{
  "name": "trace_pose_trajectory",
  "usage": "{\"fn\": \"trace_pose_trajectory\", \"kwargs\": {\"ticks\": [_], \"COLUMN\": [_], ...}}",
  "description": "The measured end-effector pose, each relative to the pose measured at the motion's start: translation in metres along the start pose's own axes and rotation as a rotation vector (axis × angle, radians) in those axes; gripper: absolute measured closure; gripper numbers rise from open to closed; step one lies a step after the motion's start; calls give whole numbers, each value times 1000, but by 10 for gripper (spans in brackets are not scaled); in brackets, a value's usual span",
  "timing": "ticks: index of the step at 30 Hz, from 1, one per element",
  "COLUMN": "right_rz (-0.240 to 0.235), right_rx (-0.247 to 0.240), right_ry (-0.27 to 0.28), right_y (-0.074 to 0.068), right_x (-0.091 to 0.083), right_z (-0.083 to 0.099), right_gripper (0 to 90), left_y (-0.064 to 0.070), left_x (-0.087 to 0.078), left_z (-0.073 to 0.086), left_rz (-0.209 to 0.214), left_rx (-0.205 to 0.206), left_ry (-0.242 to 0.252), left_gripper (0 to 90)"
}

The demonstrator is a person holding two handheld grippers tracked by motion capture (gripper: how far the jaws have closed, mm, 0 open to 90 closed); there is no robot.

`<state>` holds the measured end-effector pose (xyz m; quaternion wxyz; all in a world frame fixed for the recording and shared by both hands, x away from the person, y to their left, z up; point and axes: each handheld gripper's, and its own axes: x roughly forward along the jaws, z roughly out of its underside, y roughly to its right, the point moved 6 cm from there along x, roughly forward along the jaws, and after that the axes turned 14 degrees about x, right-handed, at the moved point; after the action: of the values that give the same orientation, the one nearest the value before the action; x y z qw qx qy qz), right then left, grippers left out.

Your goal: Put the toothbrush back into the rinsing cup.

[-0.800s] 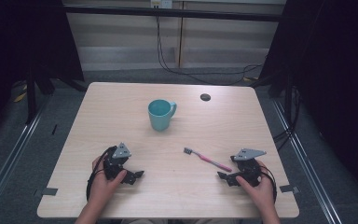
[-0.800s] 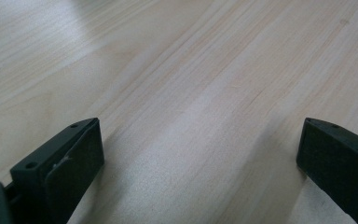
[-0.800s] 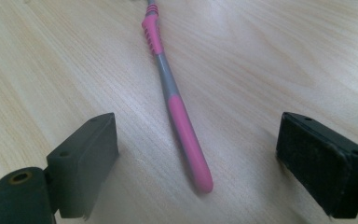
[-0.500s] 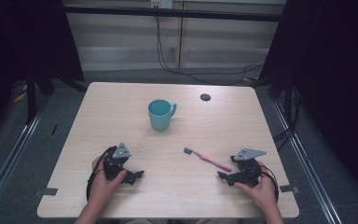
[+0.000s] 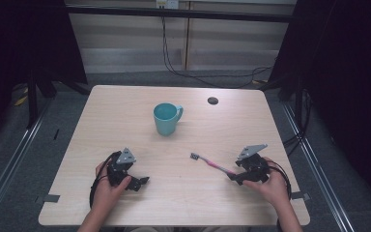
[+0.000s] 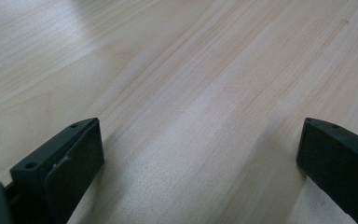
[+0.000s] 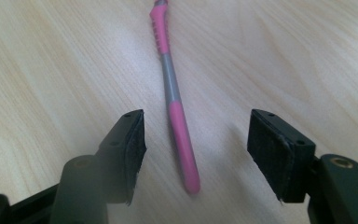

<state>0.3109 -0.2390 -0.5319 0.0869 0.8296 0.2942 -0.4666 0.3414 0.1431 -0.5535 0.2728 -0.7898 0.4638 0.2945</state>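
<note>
The right gripper [image 5: 237, 175] sat low at the near right of the pale wooden table [image 5: 125, 121], jaws spread wide and straddling the tail end of the pink-and-grey plastic toothbrush [image 5: 212, 164]. In the right gripper view the toothbrush [image 7: 175, 98] lay flat on the wood, its pink handle end between the two pads without touching either, a little closer to the left pad [image 7: 133, 140] than to the other. The bristle head pointed away, toward the middle of the table.

The step in hand looked like the pick-up of that handle. To do it well, the gripper likely needed to be centred first, so that both pads met the handle together and did not push it sideways. A thin, rounded handle lying flat could roll or squirt out, so a low, level approach with the pads almost on the wood, then a slow close on the thicker pink section, seemed the safer choice.

The left gripper [image 5: 137, 182] rested at the near left, well apart from the toothbrush, jaws wide with only bare wood between them. The teal ceramic mug [image 5: 166, 119] stood upright farther back, near the table's middle.
</note>
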Motion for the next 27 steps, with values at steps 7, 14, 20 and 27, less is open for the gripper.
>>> {"fn": "trace_pose_trajectory", "kwargs": {"ticks": [7,14,20,27], "right_rz": [-4,1,19,31], "right_rx": [-49,-39,-93,-147], "right_ry": [-97,-221,-329,-392], "right_y": [-7,-7,-11,-12], "right_x": [2,2,6,9], "right_z": [-11,-17,-18,-20], "right_gripper": [447,547,615,668], "left_y": [0,0,0,0], "left_x": [0,0,0,0], "left_z": [0,0,0,0], "left_rz": [0,-1,1,0], "left_rx": [0,0,-3,0], "left_ry": [0,0,1,0], "left_gripper": [2,2,3,2]}}
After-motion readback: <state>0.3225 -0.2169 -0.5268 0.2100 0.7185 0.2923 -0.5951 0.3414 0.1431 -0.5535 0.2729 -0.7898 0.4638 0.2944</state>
